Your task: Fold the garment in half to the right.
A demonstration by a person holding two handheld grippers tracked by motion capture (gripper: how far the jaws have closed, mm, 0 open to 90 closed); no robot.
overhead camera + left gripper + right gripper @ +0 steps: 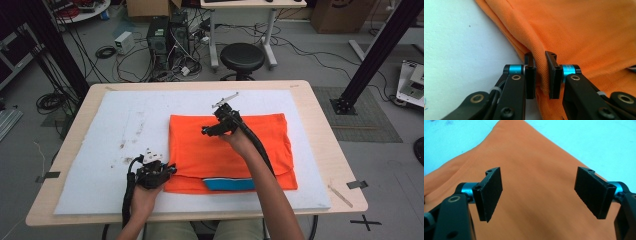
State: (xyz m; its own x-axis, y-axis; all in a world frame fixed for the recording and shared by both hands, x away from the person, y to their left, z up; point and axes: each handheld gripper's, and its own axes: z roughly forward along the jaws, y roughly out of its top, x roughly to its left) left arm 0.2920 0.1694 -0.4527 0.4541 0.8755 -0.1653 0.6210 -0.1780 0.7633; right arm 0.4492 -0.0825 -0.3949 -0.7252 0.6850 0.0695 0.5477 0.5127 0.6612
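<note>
the orange shirt is lying already folded on the white pad, the left gripper is pinching its near left corner, the right gripper is hovering spread over it, so probably another fold is remaining.

orange shirt matt piqué knit cloth; table pale wood.

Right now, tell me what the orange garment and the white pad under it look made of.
Orange garment: knit fabric, probably cotton pique, matte; a fine woven texture shows by the left gripper.
White pad: looks like foam or felt sheet, matte, stained.
</note>
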